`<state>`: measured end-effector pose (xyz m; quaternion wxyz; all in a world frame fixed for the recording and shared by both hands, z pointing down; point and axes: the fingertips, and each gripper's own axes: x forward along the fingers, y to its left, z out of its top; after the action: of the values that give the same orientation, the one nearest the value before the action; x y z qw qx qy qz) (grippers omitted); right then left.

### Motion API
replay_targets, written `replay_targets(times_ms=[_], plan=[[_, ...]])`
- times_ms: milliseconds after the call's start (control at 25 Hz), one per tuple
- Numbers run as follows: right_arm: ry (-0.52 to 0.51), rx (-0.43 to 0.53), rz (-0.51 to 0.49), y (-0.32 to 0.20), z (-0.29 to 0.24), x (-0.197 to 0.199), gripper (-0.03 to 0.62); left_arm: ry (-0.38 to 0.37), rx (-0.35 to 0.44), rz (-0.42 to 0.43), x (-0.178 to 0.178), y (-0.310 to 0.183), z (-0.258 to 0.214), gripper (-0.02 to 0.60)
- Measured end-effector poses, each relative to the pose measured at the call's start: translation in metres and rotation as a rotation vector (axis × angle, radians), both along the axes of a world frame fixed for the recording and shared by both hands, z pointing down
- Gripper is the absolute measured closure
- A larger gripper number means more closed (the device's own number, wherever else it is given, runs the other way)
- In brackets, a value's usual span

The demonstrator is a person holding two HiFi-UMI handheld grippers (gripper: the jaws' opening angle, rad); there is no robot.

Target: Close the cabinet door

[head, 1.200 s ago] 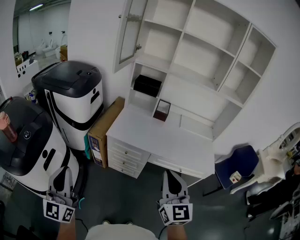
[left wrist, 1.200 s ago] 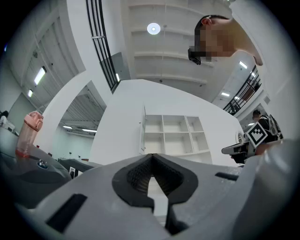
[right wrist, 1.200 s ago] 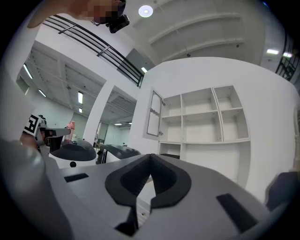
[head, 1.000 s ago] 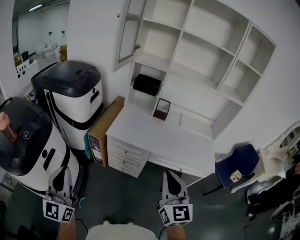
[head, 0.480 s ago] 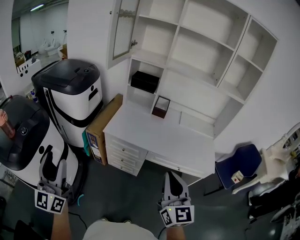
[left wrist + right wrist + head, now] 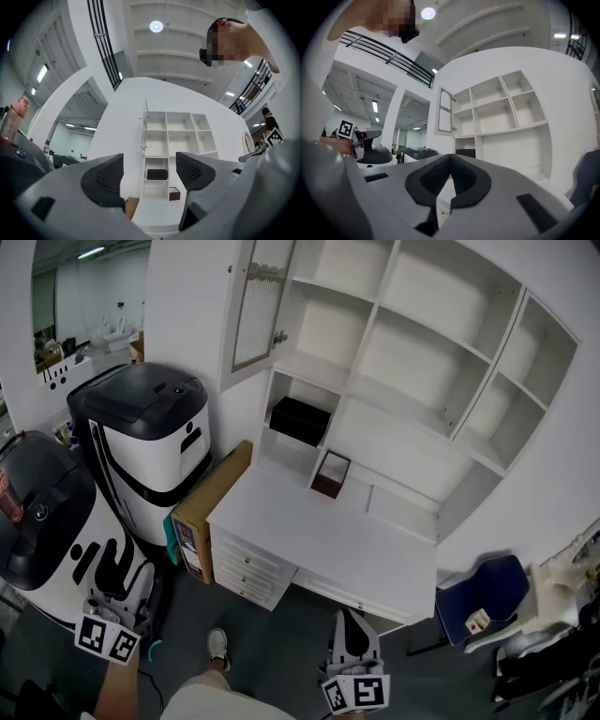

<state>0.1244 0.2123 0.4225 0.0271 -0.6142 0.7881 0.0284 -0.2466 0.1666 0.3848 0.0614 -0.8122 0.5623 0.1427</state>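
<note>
- Two big black and white machines [image 6: 150, 442] stand on the left.
- A brown cardboard box [image 6: 212, 500] leans beside the white desk [image 6: 319, 540].
- A small dark open box [image 6: 330, 474] sits on the desk.
- A blue chair [image 6: 478, 596] stands at the right.

Matt white paint on shelf unit [image 6: 412, 348] and desk [image 6: 319, 532], glass in cabinet door [image 6: 259, 306], glossy plastic on machine [image 6: 155, 442], plain brown cardboard box [image 6: 212, 501].

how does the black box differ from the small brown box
The black box is wider and sits up in the shelf unit; the brown box is smaller and stands lower, on the desk top. The brown box is open-topped; the black box looks closed. Both are rectangular.
</note>
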Motion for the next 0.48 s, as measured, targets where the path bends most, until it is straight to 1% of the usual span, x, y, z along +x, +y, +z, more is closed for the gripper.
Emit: replay_targets(times_ms=[120, 200, 320, 400, 480], plan=[[0.025, -0.008, 0.024, -0.041, 0.005, 0.003, 0.595, 0.021, -0.030, 0.033, 0.009, -0.051, 0.022, 0.247], [0.040, -0.016, 0.043, -0.075, 0.005, 0.002, 0.595, 0.044, -0.050, 0.047, 0.009, -0.090, 0.030, 0.247], [0.070, -0.001, 0.047, -0.135, -0.011, -0.010, 0.595, 0.048, -0.038, 0.059, 0.001, -0.152, 0.020, 0.247], [0.081, 0.020, 0.052, -0.176, -0.026, -0.021, 0.595, 0.038, -0.021, 0.081, -0.002, -0.194, 0.007, 0.247], [0.087, 0.028, 0.069, -0.209, -0.038, -0.028, 0.595, 0.043, -0.009, 0.108, -0.004, -0.233, -0.001, 0.247]])
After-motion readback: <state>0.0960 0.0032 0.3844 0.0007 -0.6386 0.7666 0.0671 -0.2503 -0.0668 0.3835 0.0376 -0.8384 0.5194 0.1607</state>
